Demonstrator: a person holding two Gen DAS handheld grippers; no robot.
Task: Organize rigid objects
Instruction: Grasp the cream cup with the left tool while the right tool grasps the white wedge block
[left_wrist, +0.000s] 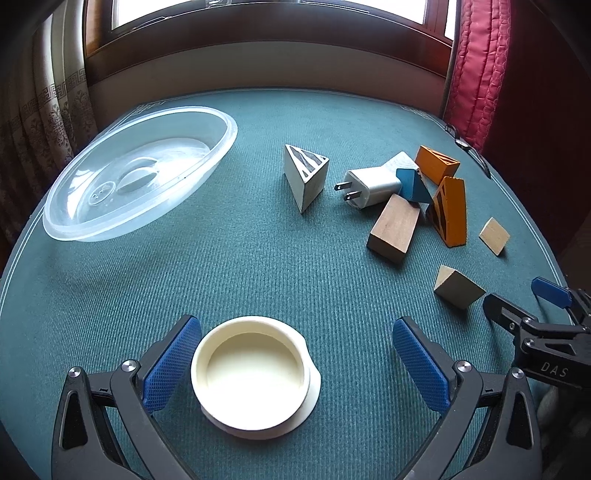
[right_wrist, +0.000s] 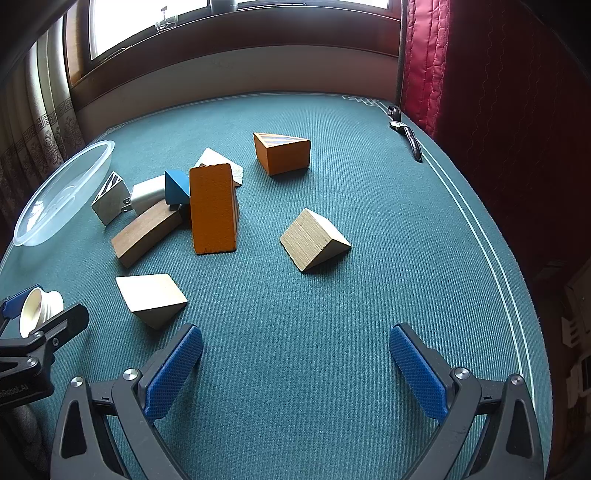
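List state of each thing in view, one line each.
left gripper: open, straddling the cream cup, pads not pressing.
right gripper: open, nothing between.
cream cup: upright, empty.
clear bowl: tilted, empty.
white charger: unplugged, lying in the block pile.
tall orange block: standing, leaning on pile.
brown block: lying flat.

Pretty sure this was somebody's living room, not a lab.
I worked at a green cloth-covered table (right_wrist: 332, 332) under a wood-framed window (left_wrist: 258, 14), patterned curtains (left_wrist: 48, 110) left, a quilted red drape (right_wrist: 424, 55) right.
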